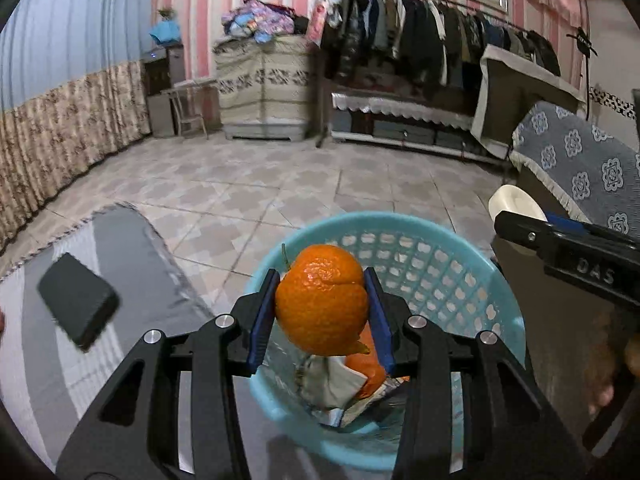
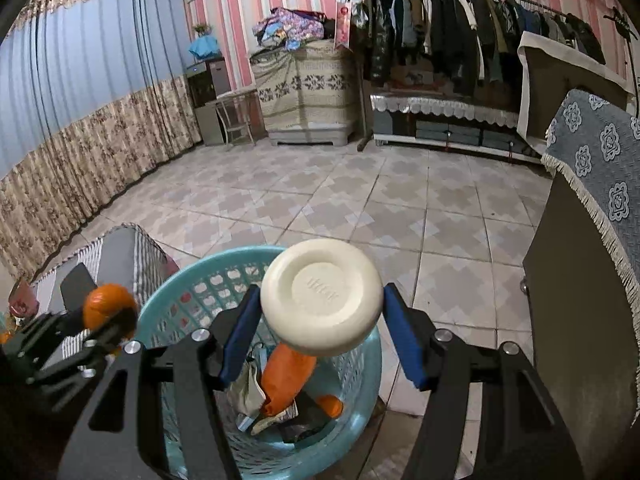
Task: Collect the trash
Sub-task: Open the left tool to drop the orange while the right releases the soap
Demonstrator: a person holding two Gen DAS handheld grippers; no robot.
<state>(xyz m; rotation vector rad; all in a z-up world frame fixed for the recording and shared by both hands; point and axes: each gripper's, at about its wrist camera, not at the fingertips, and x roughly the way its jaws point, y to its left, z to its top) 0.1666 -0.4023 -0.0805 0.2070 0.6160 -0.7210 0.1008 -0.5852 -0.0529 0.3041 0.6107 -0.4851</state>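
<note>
My left gripper (image 1: 322, 312) is shut on an orange peel (image 1: 322, 300) shaped like a whole fruit, hanging over the turquoise mesh basket (image 1: 440, 256). In the right wrist view that peel (image 2: 108, 306) shows at the left, just beside the basket's rim. My right gripper (image 2: 320, 332) is shut on a round cream-white lid (image 2: 322, 300), held above the same basket (image 2: 192, 292). The white lid (image 1: 516, 204) and the right gripper's black finger appear at the right of the left wrist view. Inside the basket lie orange peel pieces (image 2: 286, 372) and crumpled paper wrappers (image 1: 332, 384).
A black phone (image 1: 78, 300) lies on a striped cloth-covered table (image 1: 120, 248) left of the basket. A dark cabinet (image 2: 580, 312) with a blue patterned cover (image 2: 600, 152) stands at the right. Tiled floor (image 2: 320, 196) stretches beyond, with a clothes rack (image 2: 460, 20) and curtains at the walls.
</note>
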